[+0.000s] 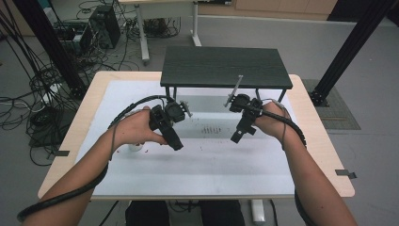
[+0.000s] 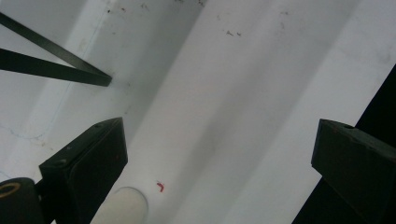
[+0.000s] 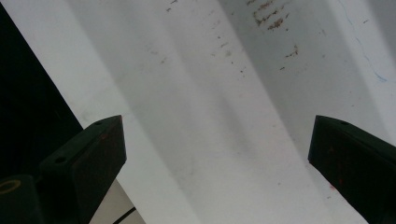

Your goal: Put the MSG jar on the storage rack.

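My left gripper (image 1: pixel 177 144) hangs over the white mat (image 1: pixel 211 160) at centre left, pointing down, held by the person's left hand. In the left gripper view its jaws (image 2: pixel 215 158) stand wide apart with nothing between them. A small white round object (image 1: pixel 135 147) lies on the mat just below that hand; it also appears as a pale cylinder (image 2: pixel 122 205) by the left jaw. My right gripper (image 1: pixel 236 137) hovers over the mat at centre right. Its jaws (image 3: pixel 217 154) are spread wide over bare mat.
A low black shelf (image 1: pixel 225 66) on thin legs stands at the back of the table; one leg (image 2: pixel 56 70) crosses the left gripper view. Dark specks (image 1: pixel 209 129) and a red mark (image 2: pixel 160 186) stain the mat. The wooden table edge (image 1: pixel 324 141) frames the mat.
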Demonstrator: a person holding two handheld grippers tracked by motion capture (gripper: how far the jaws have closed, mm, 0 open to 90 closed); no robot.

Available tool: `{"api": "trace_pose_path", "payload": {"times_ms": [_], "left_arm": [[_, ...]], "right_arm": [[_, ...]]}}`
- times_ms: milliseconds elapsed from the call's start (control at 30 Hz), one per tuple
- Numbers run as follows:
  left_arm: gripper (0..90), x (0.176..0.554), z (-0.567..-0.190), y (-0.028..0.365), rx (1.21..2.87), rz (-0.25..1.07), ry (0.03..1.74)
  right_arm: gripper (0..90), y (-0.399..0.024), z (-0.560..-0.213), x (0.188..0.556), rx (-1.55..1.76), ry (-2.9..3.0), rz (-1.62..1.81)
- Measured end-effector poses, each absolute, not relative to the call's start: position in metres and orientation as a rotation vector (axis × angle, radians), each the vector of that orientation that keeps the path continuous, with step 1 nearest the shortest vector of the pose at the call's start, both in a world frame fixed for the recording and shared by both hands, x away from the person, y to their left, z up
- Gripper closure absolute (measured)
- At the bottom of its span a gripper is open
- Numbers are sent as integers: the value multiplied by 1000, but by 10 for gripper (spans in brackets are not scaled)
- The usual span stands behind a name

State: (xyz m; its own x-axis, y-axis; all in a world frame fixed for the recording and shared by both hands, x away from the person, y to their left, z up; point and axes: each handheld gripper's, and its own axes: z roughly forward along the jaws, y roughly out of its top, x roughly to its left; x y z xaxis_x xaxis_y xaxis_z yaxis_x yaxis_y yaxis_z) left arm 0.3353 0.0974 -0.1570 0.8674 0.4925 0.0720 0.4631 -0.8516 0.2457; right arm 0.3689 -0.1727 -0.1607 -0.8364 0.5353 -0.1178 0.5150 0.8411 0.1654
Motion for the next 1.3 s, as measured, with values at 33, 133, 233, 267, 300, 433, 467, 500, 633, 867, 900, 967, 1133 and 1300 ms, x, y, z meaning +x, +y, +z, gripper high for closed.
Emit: {"api": "trace_pose_path", "payload": {"times_ms": [33,133,233,267,300,433,467,500,633,867,900,967,1133,1300], "left_arm": [[39,336,-157,97,2823,195,736],[39,337,-156,97,2825,199,734],[39,340,-154,98,2818,196,739],[39,342,-153,99,2818,186,742],[39,343,-153,98,2826,188,739],[39,343,-149,96,2837,190,727],[39,343,-148,96,2838,192,729],[39,344,-146,96,2840,192,734],[39,344,-135,99,2849,205,750],[39,346,-115,109,2857,234,836],[39,347,-108,114,2855,246,885],[39,348,-104,118,2855,251,913],[41,349,-92,135,2825,296,1066],[41,354,-94,143,2797,304,1200]], "right_arm": [[41,-173,-161,370,824,2861,194],[41,-171,-161,371,816,2856,186],[41,-173,-161,373,826,2862,191],[41,-173,-162,373,821,2856,184],[42,-173,-162,373,828,2853,181],[42,-175,-161,373,831,2848,186],[41,-175,-162,372,829,2840,184],[40,-175,-162,372,833,2838,188],[41,-176,-163,373,831,2847,186],[41,-177,-164,375,840,2858,192],[41,-176,-163,375,842,2856,191],[41,-175,-164,374,837,2852,191],[41,-175,-163,374,831,2864,206],[41,-172,-165,373,822,2862,208]]}}
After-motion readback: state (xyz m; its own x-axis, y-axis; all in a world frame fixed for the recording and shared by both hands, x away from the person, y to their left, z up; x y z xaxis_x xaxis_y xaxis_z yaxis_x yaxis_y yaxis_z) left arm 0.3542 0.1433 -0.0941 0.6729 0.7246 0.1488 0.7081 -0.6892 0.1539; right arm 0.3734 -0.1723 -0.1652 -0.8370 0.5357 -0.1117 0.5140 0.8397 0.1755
